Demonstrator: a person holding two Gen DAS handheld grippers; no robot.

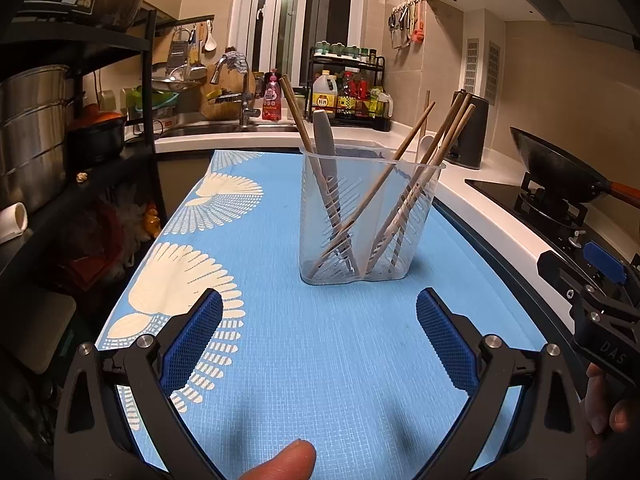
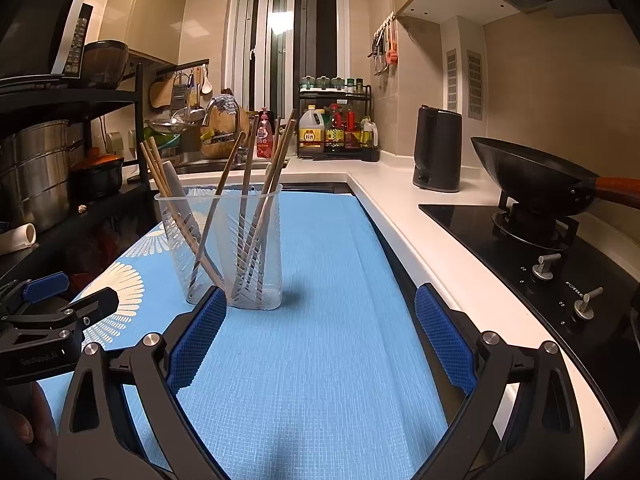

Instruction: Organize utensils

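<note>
Clear utensil holder [image 1: 370, 216] stands upright on blue mat [image 1: 280, 340] on the worktop, w/ wooden chopsticks [image 1: 432, 160] & a grey-handled utensil [image 1: 325, 140] leaning inside. Left tongs [image 1: 319, 344] & right tongs [image 2: 320, 340] both spread apart, empty, hovering short of holder.

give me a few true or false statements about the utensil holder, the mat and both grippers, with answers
1. The clear plastic holder stands upright on the blue mat. True.
2. The left hand-held gripper is clamped on a chopstick. False: it is open and empty.
3. Wooden chopsticks lean inside the holder. True.
4. The right hand-held gripper is shut. False: its jaws are apart with nothing between them.
5. The wok sits on the mat. False: it sits on the stove burner beside the mat.
</note>
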